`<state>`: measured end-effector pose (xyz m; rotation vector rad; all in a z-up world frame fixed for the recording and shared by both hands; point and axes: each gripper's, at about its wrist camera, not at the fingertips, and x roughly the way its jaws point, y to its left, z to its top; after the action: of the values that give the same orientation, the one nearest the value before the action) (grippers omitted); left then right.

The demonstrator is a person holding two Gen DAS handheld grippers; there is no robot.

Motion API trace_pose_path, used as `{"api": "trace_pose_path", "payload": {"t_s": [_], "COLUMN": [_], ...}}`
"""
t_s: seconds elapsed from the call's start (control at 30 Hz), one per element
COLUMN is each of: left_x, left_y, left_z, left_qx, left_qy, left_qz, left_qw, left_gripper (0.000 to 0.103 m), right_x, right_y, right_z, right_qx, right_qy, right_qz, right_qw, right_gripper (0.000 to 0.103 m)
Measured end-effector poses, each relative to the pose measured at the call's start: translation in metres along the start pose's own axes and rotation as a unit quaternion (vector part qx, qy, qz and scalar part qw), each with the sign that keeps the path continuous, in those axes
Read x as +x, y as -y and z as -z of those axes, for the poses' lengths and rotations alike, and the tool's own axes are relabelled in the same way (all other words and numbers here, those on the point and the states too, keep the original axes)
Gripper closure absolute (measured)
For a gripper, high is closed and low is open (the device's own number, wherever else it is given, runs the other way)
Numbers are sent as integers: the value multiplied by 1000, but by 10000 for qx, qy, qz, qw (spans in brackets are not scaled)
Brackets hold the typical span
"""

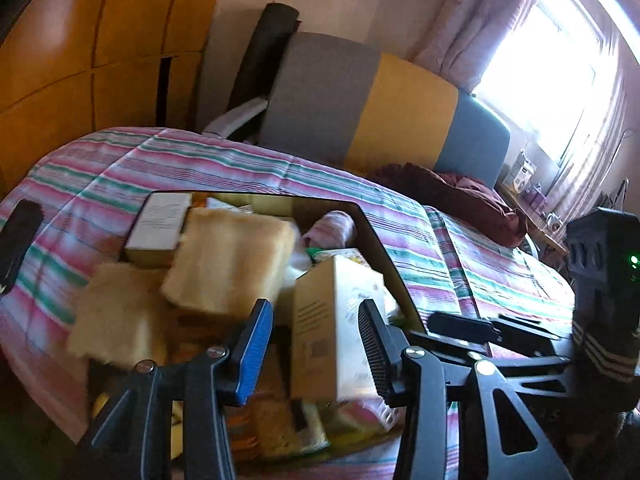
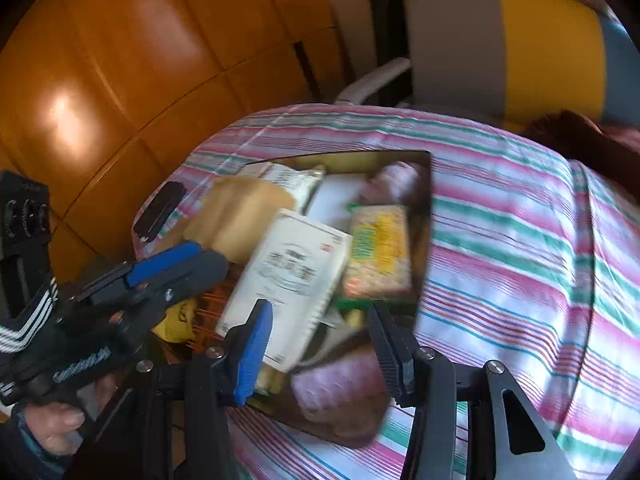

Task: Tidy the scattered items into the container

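Tall box [image 1: 332,328] stands upright in container [image 1: 376,240].

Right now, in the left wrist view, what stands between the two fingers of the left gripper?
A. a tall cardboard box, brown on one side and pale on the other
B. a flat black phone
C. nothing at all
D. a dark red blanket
A: the tall brown and pale cardboard box stands upright between the open fingers of the left gripper, over the full black container; whether the fingers touch it cannot be told.
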<state>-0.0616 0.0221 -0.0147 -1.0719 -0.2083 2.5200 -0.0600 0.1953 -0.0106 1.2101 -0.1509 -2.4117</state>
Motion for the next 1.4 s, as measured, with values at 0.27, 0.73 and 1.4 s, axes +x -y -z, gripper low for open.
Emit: {"api": "trace_pose_path", "payload": {"t_s": [0.27, 0.73, 1.4], "left_x": [-22, -29, -64], "left_y": [-33, -17, -1], "left_z": [16, 17, 17], "left_qx": [-266, 98, 220], "left_qy": [32, -10, 234], "left_qz": [-375, -1527, -2230], "left_qw": [9989, 9882, 9743], "left_gripper": [54, 42, 41], "right_x": [27, 36, 2], "right_y": [-38, -29, -46], "right_z": [-9, -4, 13], "right_qx": [-740, -461, -424], "right_qy": [11, -50, 244], "right_qz": [274, 409, 476], "right_qw": [9969, 9981, 9977], "right_gripper": [60, 42, 34]}}
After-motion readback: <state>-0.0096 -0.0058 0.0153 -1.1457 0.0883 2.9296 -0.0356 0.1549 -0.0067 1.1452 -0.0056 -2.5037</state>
